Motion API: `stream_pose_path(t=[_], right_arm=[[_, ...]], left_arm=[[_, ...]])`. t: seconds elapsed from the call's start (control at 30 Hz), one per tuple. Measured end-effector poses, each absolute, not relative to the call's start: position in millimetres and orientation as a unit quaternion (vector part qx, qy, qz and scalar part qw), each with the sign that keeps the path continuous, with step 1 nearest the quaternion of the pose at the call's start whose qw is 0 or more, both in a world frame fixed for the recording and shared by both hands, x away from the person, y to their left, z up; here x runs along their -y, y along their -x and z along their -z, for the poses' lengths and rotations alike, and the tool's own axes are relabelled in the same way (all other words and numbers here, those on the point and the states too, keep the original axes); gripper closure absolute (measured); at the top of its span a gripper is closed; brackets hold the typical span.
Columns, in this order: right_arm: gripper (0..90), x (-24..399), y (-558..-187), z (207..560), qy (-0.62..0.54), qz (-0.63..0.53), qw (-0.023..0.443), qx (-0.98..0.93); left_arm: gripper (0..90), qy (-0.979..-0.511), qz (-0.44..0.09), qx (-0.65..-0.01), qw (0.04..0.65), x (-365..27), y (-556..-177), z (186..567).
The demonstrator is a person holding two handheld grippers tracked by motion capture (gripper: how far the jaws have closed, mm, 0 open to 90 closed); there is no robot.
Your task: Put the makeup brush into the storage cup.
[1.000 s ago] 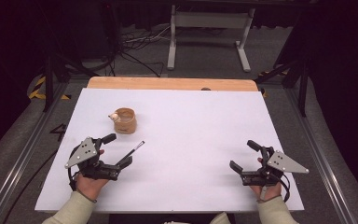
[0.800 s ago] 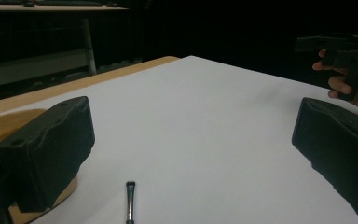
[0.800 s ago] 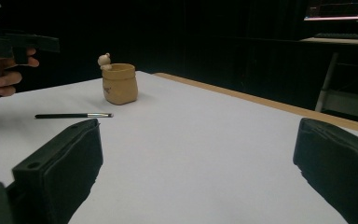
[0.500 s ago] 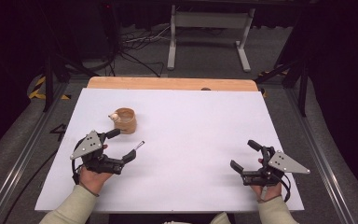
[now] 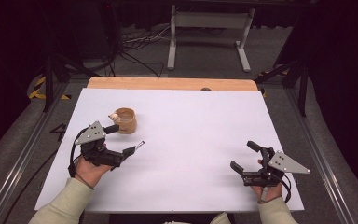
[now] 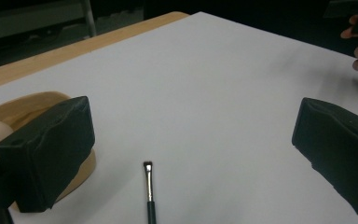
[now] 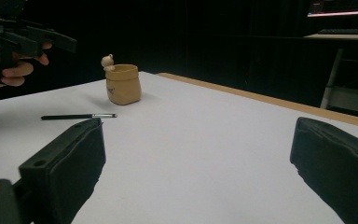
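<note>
- I'm holding my left gripper over the near-left part of the white table, jaws spread wide and pinching nothing.
- The thing I'm going for is the little brush. It's lying flat on the table pretty much dead centre between my left jaws, just ahead of them.
- Its long axis is running almost straight away from me in the left gripper view, bristle tip pointing far and the dark handle coming back toward the gripper. So I'm guessing I need to drop straight down and close across the handle.
- The tan pot is sitting just to the far-left of the brush, close beside my left-hand jaw, so not much room on that side.
- My right gripper is hanging out well apart on the near right, jaws also spread and empty. The left one is clearly the nearer one.
</note>
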State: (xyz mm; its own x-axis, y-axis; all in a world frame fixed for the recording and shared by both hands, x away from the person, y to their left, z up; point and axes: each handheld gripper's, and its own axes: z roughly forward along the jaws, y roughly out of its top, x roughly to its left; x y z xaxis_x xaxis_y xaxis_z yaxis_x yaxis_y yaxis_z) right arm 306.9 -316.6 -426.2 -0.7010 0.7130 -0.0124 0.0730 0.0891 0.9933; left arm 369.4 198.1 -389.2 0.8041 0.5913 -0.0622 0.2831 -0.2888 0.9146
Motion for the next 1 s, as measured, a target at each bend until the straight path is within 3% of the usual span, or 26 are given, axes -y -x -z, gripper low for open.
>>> stream_pose_path(t=[1.0], right_arm=[[3.8,318.5,-307.8,427.3,-0.289,-0.614,0.256,-0.688]], left_arm=[[0.4,-0.888,-0.11,-0.303,0.329,-172.6,-404.5,360.8]])
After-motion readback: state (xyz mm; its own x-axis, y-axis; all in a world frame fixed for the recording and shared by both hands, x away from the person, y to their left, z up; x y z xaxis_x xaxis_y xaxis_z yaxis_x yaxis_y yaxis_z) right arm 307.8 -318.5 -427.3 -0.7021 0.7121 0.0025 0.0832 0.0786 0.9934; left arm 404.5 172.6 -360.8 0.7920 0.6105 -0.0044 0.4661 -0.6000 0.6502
